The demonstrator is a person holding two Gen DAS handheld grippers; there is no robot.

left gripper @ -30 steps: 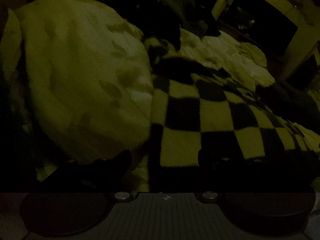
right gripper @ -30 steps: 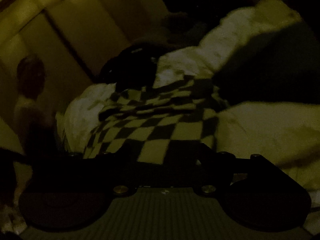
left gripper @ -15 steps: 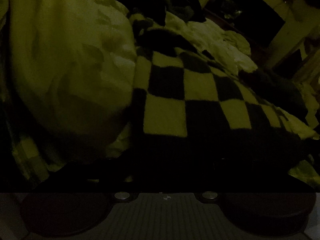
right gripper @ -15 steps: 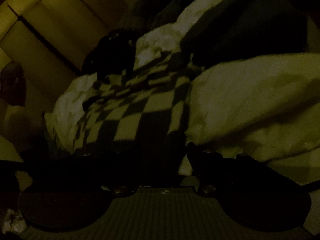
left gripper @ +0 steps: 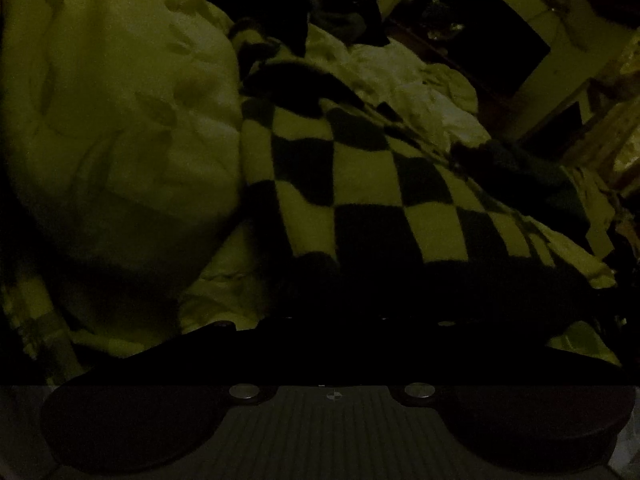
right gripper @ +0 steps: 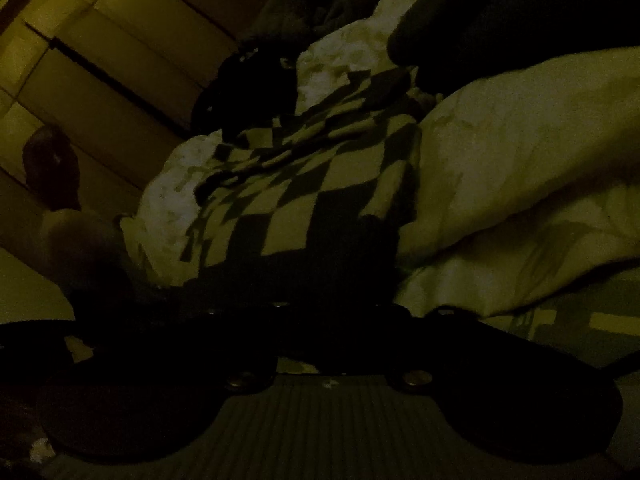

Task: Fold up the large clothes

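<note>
Lying just ahead of left tool (left gripper: 332, 320): checkered garment (left gripper: 360, 184); tool tips dark.

Quick count, it's super dark: one checkered cloth (left gripper: 360, 184) dead center, one big pale pillow (left gripper: 120, 120) at 9 o'clock, one white crumpled sheet (left gripper: 412, 92) around 1 o'clock, one dark garment (right gripper: 248, 92) at 11 in the right view. Two tongs, one per view.

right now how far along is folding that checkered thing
Done: no fold shows; the black-and-light checkered knit garment lies spread and rumpled beside the pale puffy duvet. In hand: both grippers sit at its near dark edge, their grip hidden in shadow. Left: lifting that hem and all the folding.
</note>
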